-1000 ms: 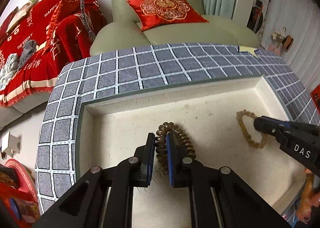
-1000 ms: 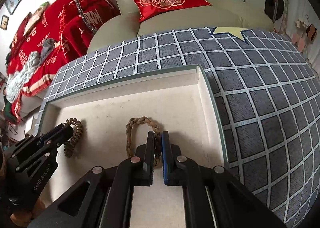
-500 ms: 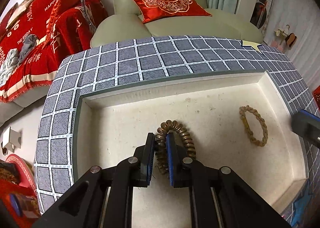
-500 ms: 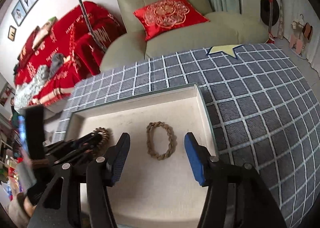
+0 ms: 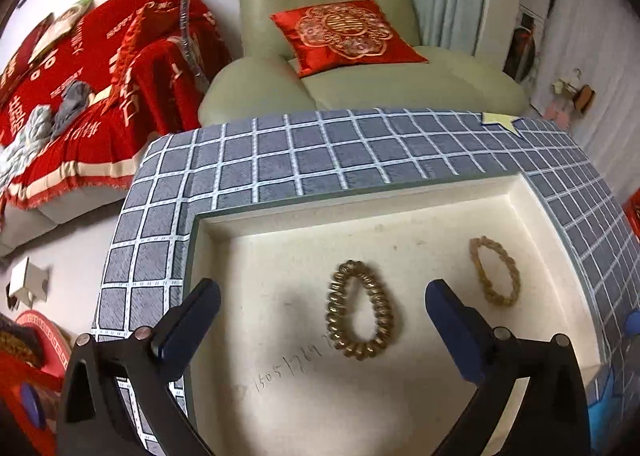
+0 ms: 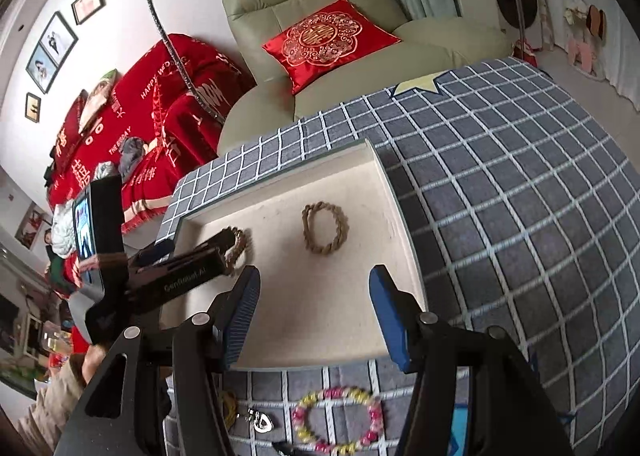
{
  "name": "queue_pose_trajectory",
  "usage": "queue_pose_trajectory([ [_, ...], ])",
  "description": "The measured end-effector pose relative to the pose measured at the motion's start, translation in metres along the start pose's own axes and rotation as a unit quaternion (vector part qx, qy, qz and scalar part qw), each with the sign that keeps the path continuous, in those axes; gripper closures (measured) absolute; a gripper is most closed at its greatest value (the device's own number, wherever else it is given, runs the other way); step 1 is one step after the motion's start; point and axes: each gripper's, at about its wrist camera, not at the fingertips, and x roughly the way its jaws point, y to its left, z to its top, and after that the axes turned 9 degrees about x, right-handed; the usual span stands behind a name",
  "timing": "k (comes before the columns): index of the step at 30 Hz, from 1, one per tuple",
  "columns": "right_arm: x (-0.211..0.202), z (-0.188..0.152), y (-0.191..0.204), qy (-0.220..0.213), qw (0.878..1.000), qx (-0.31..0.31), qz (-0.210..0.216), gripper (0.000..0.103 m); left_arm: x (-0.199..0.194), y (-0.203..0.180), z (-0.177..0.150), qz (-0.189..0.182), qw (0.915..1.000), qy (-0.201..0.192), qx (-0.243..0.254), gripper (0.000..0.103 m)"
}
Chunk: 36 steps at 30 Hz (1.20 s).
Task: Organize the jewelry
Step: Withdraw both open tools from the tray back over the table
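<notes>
Resting flat in the tray (image 5: 536,192) — coiled bracelet (image 5: 362,310) mid-floor, braided bracelet (image 5: 495,271) near right wall; left gripper (image 5: 320,308) jaws just opened, nothing gripped; right gripper (image 6: 314,310) released.

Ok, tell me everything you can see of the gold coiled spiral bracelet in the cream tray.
The gold coiled spiral bracelet is a shiny, spring-like loop pulled into a teardrop, narrow end toward the armchair. It lies flat on the floor of the cream tray, left of the tan braided rope bracelet and apart from it. The left gripper has just opened; its blue pads flank the loop without touching.
</notes>
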Motion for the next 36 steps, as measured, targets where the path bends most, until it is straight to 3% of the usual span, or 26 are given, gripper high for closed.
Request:
queue_pose_trajectory([
  [4,-0.002,-0.008,-0.002,0.006,1.0,-0.002,-0.007,0.041,-0.018,-0.003,-0.001,0.004,0.9998,-0.016,0.008,0.0],
  [5,-0.003,-0.01,-0.003,0.007,1.0,-0.002,-0.008,0.038,-0.025,-0.003,-0.002,0.001,0.9997,-0.025,0.007,0.0],
  [7,-0.008,-0.015,-0.006,0.004,1.0,0.0,-0.008,0.021,-0.039,-0.004,-0.007,-0.007,0.9992,-0.039,0.003,0.0],
  [12,-0.02,-0.03,-0.011,-0.008,1.0,0.001,-0.012,0.02,-0.075,-0.001,-0.031,-0.031,0.9976,-0.06,-0.012,0.0],
  [13,-0.022,-0.033,-0.012,-0.008,1.0,0.002,-0.01,0.012,-0.079,0.0,-0.036,-0.034,0.9975,-0.06,-0.015,0.0],
  [14,-0.024,-0.037,-0.013,-0.009,1.0,0.003,-0.008,0.011,-0.085,0.001,-0.044,-0.038,0.9974,-0.059,-0.018,0.0],
  [20,-0.042,-0.061,-0.009,-0.026,1.0,-0.008,-0.007,0.011,-0.112,0.004,-0.086,-0.055,0.9959,-0.06,-0.042,0.0],
  [29,-0.06,-0.093,-0.006,-0.001,1.0,-0.006,-0.016,0.011,-0.142,-0.005,-0.132,-0.015,0.9972,-0.068,-0.026,0.0],
  [34,-0.071,-0.107,-0.009,0.009,1.0,-0.005,-0.022,0.011,-0.14,0.001,-0.152,-0.058,0.9965,-0.044,-0.041,0.0],
  [36,-0.075,-0.114,-0.012,0.01,1.0,-0.002,-0.025,0.011,-0.14,0.003,-0.163,-0.054,0.9967,-0.041,-0.047,0.0],
])
